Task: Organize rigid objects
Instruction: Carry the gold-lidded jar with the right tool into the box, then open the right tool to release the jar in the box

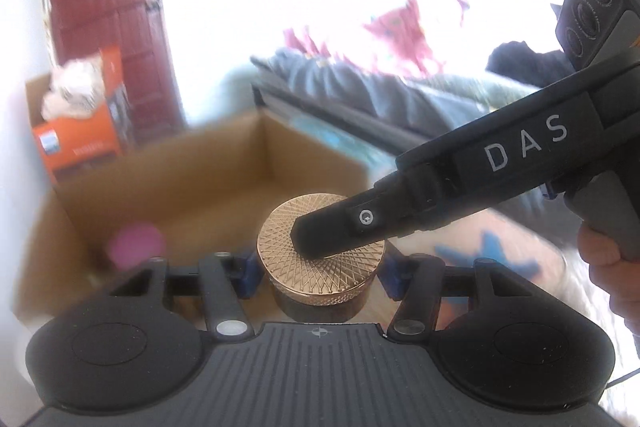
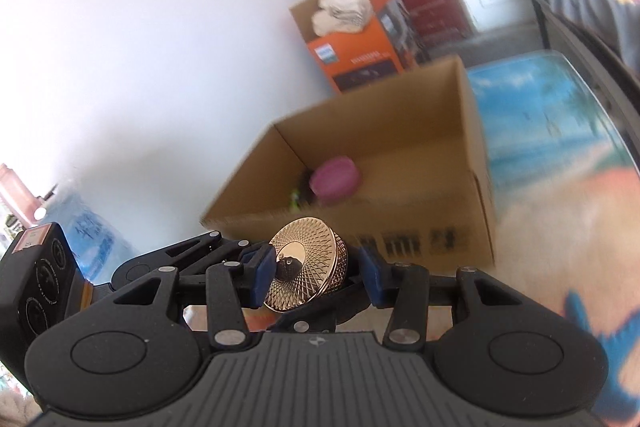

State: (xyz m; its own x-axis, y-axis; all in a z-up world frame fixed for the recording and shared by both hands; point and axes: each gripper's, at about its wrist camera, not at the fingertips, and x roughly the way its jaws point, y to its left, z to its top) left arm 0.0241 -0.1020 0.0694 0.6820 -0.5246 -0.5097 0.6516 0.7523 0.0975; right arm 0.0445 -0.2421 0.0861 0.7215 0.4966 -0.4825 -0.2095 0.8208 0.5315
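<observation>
In the left wrist view, the left tongs (image 1: 320, 277) are pointing forward and somewhat downward, and their blue pads (image 1: 249, 277) are pressing on opposite sides of a jar (image 1: 320, 287) with a patterned gold lid (image 1: 276, 247), so they are holding it upright at a middling width. The right tongs (image 1: 316, 239) are reaching in from the right at a slant, with one black finger lying flat across the top of the lid; the other finger is hiding below. A hand (image 1: 612, 267) is gripping their handle at the right edge. The jar is sitting just in front of an open cardboard box (image 1: 200, 167), which is holding a blurred pink object (image 1: 136, 245). In the right wrist view, the right tongs are lying rolled over, so the jar is appearing tipped on its side between them. One blue pad is pressing on the middle of the lid's face, while the opposite pad is showing past the jar's far end, so they are clamping it narrowly from top to bottom. The left tongs are coming in from the left underneath. The box is standing behind the jar on a tabletop (image 2: 540, 187).
</observation>
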